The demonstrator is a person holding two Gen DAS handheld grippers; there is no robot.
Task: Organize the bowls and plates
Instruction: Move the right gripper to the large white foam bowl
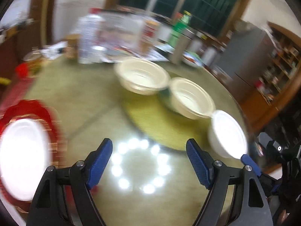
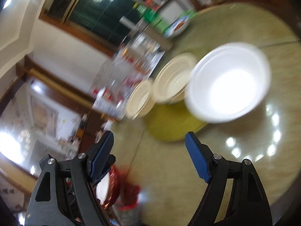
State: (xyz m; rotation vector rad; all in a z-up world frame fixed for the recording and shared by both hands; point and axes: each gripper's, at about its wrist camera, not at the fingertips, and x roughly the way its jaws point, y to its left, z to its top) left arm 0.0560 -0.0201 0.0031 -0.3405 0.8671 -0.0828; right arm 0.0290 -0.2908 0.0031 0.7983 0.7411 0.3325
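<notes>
Left wrist view: the left claw [image 1: 149, 151] stands wide with nothing between its blue pads, pointing down over the glossy surface [image 1: 90, 98]. Three bowls lie ahead and to the right in a diagonal row that runs from far centre to near right: the far cream bowl [image 1: 143, 78], the middle cream bowl [image 1: 191, 97], and the white bowl [image 1: 228, 133], which is nearest and sits just off the claw's right finger. The two cream bowls appear to touch at their rims; blur prevents a firm reading. A yellow mat [image 1: 160, 124] lies under or beside the row. To the left, a white plate [image 1: 24, 158] rests on a red tray [image 1: 40, 111], just beside the left finger. A tip of the right claw [image 1: 250, 161] shows at the right edge, close to the white bowl. Right wrist view: the right claw [image 2: 149, 150] also stands wide and empty. The white bowl [image 2: 228, 82] lies directly ahead and slightly right, upright, mouth open toward the camera, with the cream bowls [image 2: 169, 81] trailing away to its left. Judgement: the right claw is nearer the white bowl and better aligned with the row's axis; the left claw is nearer the plate.
</notes>
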